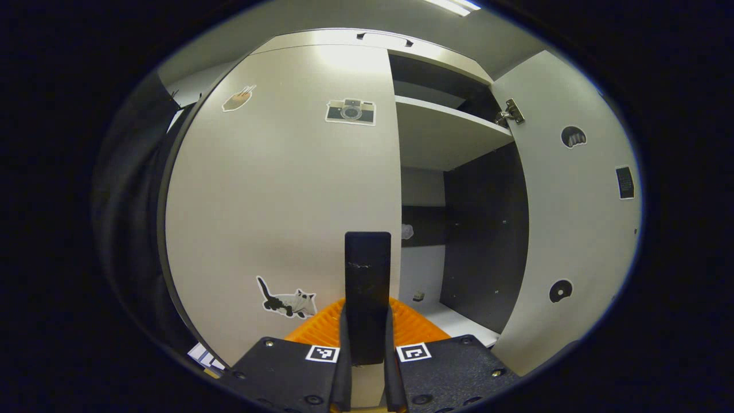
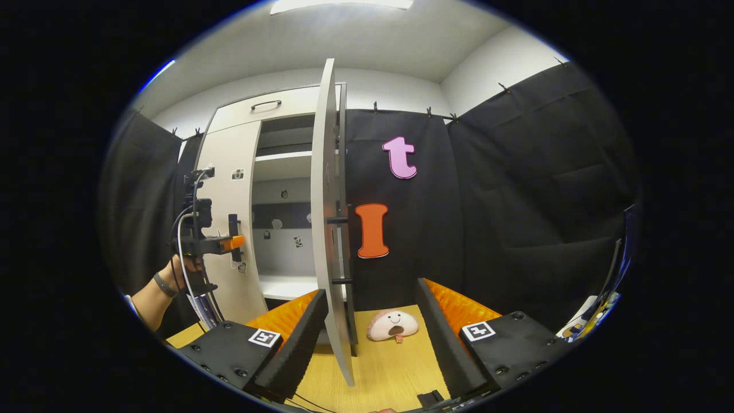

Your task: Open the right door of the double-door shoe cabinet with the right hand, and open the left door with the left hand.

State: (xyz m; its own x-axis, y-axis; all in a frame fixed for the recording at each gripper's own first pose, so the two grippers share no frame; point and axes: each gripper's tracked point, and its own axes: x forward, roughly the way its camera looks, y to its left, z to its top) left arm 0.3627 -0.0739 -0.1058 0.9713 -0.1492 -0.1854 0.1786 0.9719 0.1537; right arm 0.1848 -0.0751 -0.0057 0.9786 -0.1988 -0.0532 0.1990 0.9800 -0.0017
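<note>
While right door (image 2: 330,218) gapes, left door (image 1: 287,201) closed (stickered).

In the right gripper view, the right gripper (image 2: 373,321) sits at the bottom with its fingers spread wide, the open right door (image 2: 328,229) standing edge-on between them. Left of centre stands the shoe cabinet (image 2: 275,172), its left door (image 2: 229,172) closed. At far left a hand (image 2: 186,267) holds the left gripper (image 2: 232,229) against that door. A small plush toy (image 2: 393,324) lies on the wooden floor (image 2: 390,367), lower centre.
</note>
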